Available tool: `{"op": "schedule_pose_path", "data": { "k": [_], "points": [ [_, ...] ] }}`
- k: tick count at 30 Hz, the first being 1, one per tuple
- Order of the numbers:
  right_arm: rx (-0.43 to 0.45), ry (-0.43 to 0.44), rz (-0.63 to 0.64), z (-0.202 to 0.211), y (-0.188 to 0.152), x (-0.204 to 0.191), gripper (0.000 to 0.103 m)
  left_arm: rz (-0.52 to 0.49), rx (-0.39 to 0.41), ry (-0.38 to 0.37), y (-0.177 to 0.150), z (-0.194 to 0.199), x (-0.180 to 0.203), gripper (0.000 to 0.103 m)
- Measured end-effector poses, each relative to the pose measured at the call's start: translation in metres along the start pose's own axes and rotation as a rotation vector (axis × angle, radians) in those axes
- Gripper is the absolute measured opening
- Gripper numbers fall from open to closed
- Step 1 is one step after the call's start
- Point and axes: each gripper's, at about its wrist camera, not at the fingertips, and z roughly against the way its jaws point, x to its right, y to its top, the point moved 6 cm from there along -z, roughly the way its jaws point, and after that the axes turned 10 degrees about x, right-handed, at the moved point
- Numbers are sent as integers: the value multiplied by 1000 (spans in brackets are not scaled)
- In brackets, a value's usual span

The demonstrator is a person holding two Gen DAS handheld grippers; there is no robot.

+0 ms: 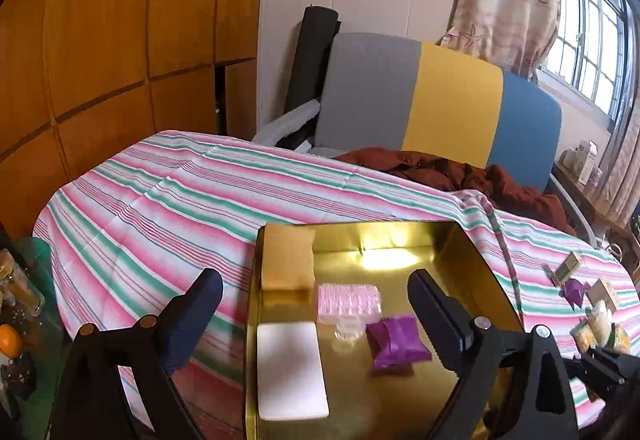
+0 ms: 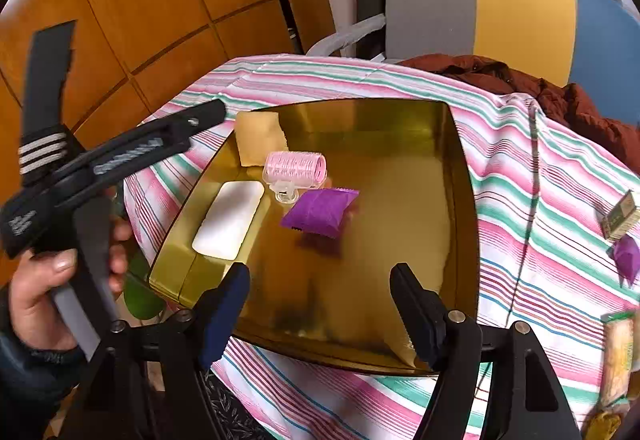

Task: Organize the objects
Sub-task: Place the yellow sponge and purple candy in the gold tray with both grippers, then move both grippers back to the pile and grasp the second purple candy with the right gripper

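My left gripper hangs low over the near-left part of a gold tray, its two dark fingers spread wide with nothing between them; one finger sits outside the tray's left rim, the other above its floor. My right gripper hovers at the tray's near edge, jaws likewise parted and empty. In the right wrist view, the left tool reaches in from the left, held by my hand, which wraps its grey handle.

Inside the tray, along the left wall, lie a white block and, farther back, a yellow sponge. Beside them are a pink hair roller and a purple packet, close together, possibly touching; blur keeps me from being sure. The tray's right half is bare gold.

The tray rests on a striped cloth. To the right, well apart from the tray, small boxes and another purple packet are scattered on the cloth.
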Motion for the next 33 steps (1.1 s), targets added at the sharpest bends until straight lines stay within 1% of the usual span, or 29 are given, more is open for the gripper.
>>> {"op": "schedule_pose_path", "data": {
  "k": [4,7,11,16,18,20,26,30,33],
  "points": [
    [24,-26,-5,8,0,2,77,12,-20,-6,-12,16,3,96],
    [66,-75,4,18,0,6,77,19,-34,-20,-20,24,8,96],
    [116,-133,10,32,2,14,83,8,-47,-21,-29,32,15,96],
    [168,-218,34,46,1,22,87,-10,-61,-28,-36,37,22,96],
    [181,-232,39,50,1,24,90,-21,-63,-33,-39,39,25,96],
    [193,-251,47,54,-1,26,91,-28,-66,-40,-40,40,28,96],
    [218,-270,50,63,-2,31,94,-50,-72,-69,-45,42,40,95],
    [217,-286,33,67,-7,39,94,-57,-80,-110,-50,42,48,95],
    [208,-303,15,68,-10,49,94,-34,-100,-143,-52,39,51,95]
  ]
}}
